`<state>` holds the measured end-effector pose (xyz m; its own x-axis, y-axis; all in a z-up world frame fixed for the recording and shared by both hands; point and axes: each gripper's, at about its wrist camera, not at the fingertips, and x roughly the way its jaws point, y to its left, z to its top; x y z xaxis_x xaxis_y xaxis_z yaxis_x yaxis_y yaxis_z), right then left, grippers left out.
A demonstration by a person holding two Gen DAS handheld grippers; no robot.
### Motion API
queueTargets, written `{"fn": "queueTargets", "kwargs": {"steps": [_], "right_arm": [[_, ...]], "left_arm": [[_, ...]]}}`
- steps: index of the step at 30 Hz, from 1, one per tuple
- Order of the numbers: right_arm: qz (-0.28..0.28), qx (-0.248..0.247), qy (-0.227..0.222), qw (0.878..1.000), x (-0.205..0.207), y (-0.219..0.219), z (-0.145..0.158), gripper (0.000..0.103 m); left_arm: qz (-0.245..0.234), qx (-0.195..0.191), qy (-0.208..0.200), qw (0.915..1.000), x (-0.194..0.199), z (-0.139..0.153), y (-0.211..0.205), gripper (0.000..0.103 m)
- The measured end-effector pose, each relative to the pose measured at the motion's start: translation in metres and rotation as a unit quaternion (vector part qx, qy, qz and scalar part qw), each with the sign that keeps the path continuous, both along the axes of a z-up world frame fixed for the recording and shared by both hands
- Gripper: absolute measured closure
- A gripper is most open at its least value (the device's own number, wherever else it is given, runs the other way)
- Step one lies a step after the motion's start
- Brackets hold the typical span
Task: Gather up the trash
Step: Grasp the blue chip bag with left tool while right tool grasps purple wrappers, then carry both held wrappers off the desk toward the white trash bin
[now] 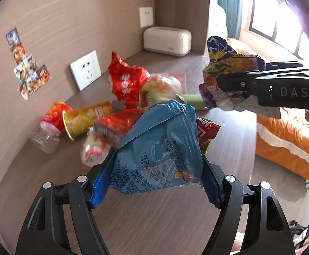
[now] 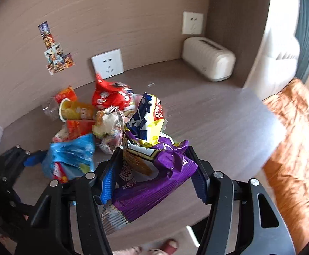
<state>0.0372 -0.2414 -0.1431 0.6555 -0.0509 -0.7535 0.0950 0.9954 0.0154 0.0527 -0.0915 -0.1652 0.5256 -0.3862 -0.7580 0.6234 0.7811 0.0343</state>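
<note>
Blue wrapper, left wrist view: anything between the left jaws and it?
No. The blue wrapper already sits between the left gripper jaws, pads against both its sides, lifted off the desk. Nothing lies between pads and wrapper. The right gripper likewise grips the purple wrapper.

The left tool (image 1: 156, 170) has the blue crinkled plastic snack bag (image 1: 154, 148) between its pads, above the grey-brown wood-grain worktop (image 1: 154, 223). To its right, the right tool (image 2: 154, 170) grips the purple and yellow foil snack bag (image 2: 150, 170). Behind both bags a heap of litter lies on the worktop: the yellow paper cup (image 1: 84, 119) on its side at the left, the red crumpled foil bag (image 1: 126, 80) behind it. In the far corner stands the cream ribbed plastic box (image 1: 167, 41). The white wall socket (image 1: 86, 70) sits on the wall behind the heap.
</note>
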Motion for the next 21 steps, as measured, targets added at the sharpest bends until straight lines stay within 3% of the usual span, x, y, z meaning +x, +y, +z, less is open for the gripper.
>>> {"fn": "queueTargets", "kwargs": {"steps": [5, 11, 21], "right_arm": [[-0.009, -0.003, -0.009, 1.0, -0.018, -0.016, 0.011, 0.042], [-0.018, 0.008, -0.006, 1.0, -0.044, -0.045, 0.0, 0.042], [-0.032, 0.014, -0.017, 0.999, -0.123, -0.127, 0.002, 0.042]], "left_arm": [[-0.017, -0.006, -0.014, 0.9997, -0.009, 0.018, -0.012, 0.03], [-0.027, 0.004, -0.029, 0.9992, -0.02, 0.022, -0.045, 0.03], [-0.053, 0.032, -0.044, 0.9971, -0.064, 0.038, -0.132, 0.03]]}}
